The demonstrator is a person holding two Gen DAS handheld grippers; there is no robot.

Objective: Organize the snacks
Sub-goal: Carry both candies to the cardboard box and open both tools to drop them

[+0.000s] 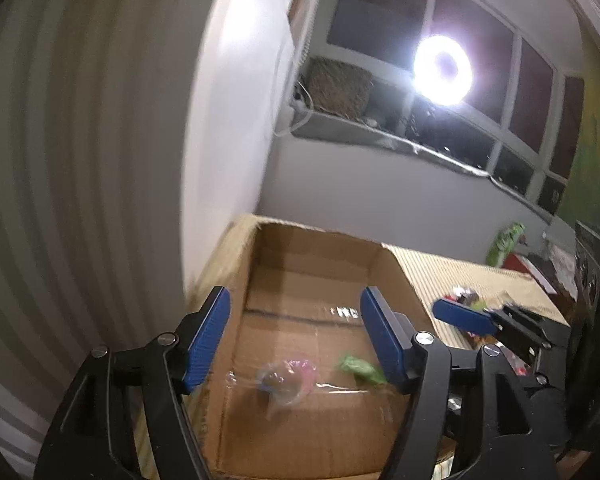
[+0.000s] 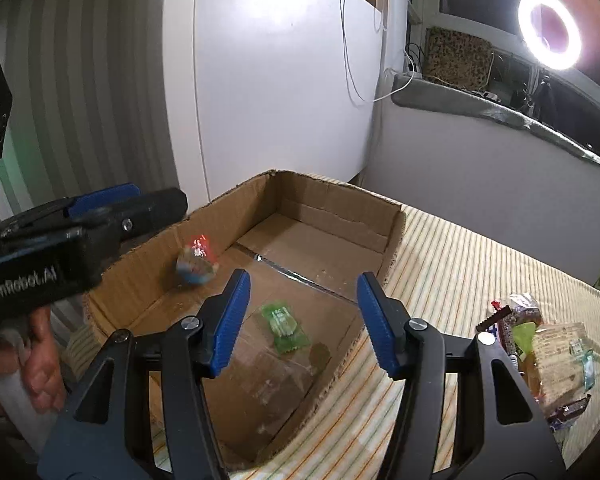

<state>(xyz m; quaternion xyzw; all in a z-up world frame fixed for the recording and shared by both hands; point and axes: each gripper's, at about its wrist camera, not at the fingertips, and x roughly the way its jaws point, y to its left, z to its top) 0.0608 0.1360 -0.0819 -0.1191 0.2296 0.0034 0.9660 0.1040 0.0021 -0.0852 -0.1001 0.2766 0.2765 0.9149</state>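
Note:
An open cardboard box (image 2: 332, 200) stands on the striped tablecloth. My right gripper (image 2: 303, 278) hangs open over it with nothing between its pads. A flat green snack packet (image 2: 286, 326) lies on the box floor just below. A round clear-wrapped snack (image 2: 196, 264), red and blue and blurred, is by the box's left wall. In the left wrist view my left gripper (image 1: 295, 296) is open above the box (image 1: 320, 256), and the blurred round snack (image 1: 286, 380) and green packet (image 1: 360, 368) show beneath it. Neither gripper holds anything.
A pile of mixed wrapped snacks (image 2: 540, 340) lies on the tablecloth (image 2: 480, 264) right of the box. A hand (image 2: 40, 360) grips the left tool. A white panel and striped wall stand behind, and a ring light (image 2: 550, 34) glares by the window.

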